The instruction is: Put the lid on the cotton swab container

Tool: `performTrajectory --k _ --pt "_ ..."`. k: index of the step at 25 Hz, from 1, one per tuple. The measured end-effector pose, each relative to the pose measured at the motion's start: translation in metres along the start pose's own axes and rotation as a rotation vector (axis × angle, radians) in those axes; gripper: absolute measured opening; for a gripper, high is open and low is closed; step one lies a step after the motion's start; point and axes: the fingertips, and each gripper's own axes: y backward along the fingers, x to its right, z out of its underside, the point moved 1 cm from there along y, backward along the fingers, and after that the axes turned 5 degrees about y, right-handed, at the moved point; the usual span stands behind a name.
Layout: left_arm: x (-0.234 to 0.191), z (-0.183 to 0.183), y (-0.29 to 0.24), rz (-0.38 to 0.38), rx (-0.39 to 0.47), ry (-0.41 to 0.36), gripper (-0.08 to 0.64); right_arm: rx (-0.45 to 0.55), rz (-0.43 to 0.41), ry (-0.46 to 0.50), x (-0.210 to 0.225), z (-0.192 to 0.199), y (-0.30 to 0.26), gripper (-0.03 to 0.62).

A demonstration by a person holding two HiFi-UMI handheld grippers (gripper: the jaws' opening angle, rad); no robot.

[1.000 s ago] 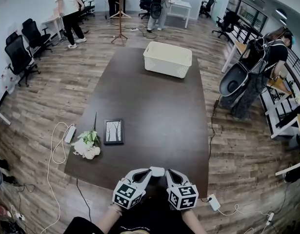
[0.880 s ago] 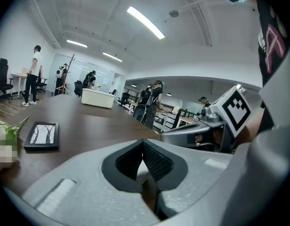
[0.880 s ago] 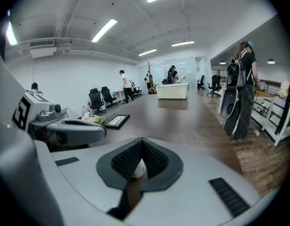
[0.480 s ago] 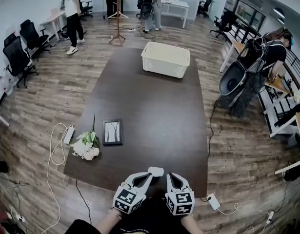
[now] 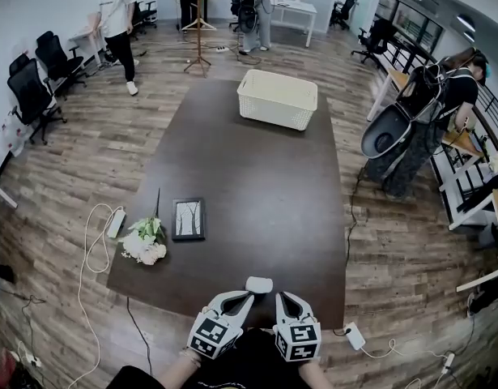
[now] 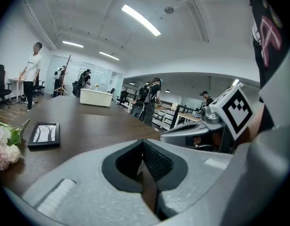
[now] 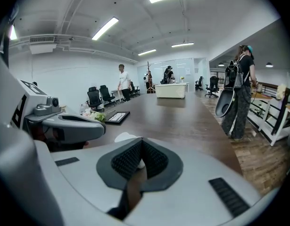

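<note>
A small white round container [image 5: 259, 284] sits on the dark brown table [image 5: 257, 193] close to its near edge; whether its lid is on I cannot tell. My left gripper [image 5: 245, 297] is just below-left of it, shut and empty, a short gap away. My right gripper [image 5: 280, 297] is just below-right of it, also shut with nothing between its fingers. In the right gripper view the white container [image 7: 126, 137] peeks out just beyond the right gripper [image 7: 141, 140], with the left gripper's body [image 7: 64, 124] beside it. The left gripper [image 6: 143, 143] in its own view hides the container.
A cream woven basket [image 5: 278, 98] stands at the table's far end. A black photo frame [image 5: 188, 219] and a white flower bunch [image 5: 143, 241] lie at the near left. Cables and power strips [image 5: 355, 336] lie on the wood floor. People and office chairs [image 5: 31, 87] surround the table.
Both grippers have drawn back toward me from the white container, which stays on the table. A person at the back left has walked further left.
</note>
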Motion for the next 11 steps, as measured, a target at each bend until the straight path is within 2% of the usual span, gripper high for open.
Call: performTrajectory --k 11 --pt "0.0036 0.0037 0.0065 -0.001 -0.006 -0.014 0.006 0.006 -0.011 0.015 -0.0090 0.0009 0.0029 0.008"
